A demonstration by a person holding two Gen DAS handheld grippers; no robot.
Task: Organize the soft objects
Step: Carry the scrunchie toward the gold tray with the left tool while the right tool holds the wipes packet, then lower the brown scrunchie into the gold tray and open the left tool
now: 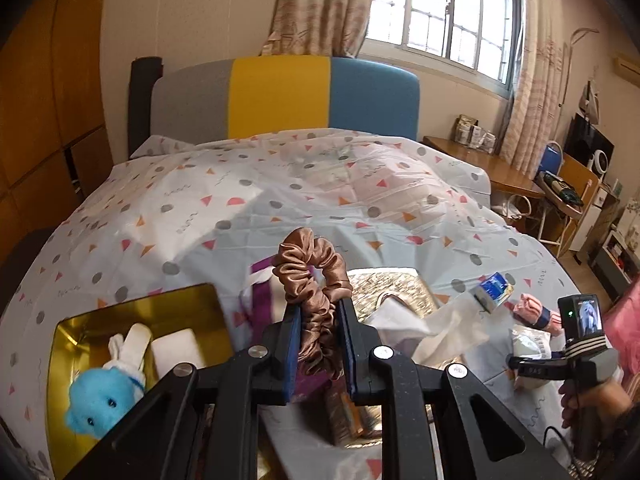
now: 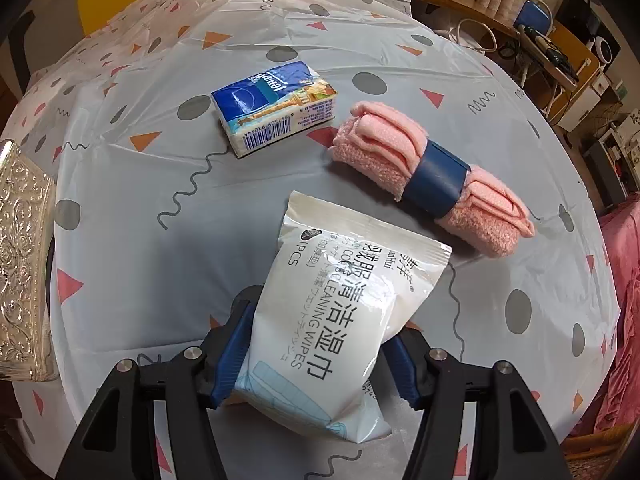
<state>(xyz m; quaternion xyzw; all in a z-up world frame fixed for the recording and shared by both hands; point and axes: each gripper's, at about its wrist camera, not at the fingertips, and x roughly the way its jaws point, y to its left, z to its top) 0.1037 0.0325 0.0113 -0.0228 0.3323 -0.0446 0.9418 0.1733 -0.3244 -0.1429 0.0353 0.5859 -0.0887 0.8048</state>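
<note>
- Left gripper [image 1: 318, 322], seen from the left wrist, has its blue-padded jaws closed on a brown satin scrunchie [image 1: 314, 280], whose loop stands up clear above the bed [image 1: 200, 200].
- Near the bed's left edge sits a gold tray [image 1: 120, 312] holding a blue plush toy [image 1: 100, 400], a white plush [image 1: 130, 350] and a white pad [image 1: 176, 350]; its near corner is hidden behind the gripper frame.
- Beyond the scrunchie the patterned sheet runs open up to the headboard [image 1: 280, 96].
- Purple and gold items under the jaws are too covered to identify.
- Right gripper [image 2: 316, 344], in the right wrist view, has its jaws pressed against both sides of a white wet wipes pack [image 2: 332, 320]; the pack's lower end overlaps the frame.
- Past it lie a tissue pack [image 2: 276, 108] and a rolled pink towel [image 2: 432, 176] with a blue band, apart from each other, with bare sheet toward the far edge.
- At the left edge an embossed silver box [image 2: 24, 264] is cut off.
</note>
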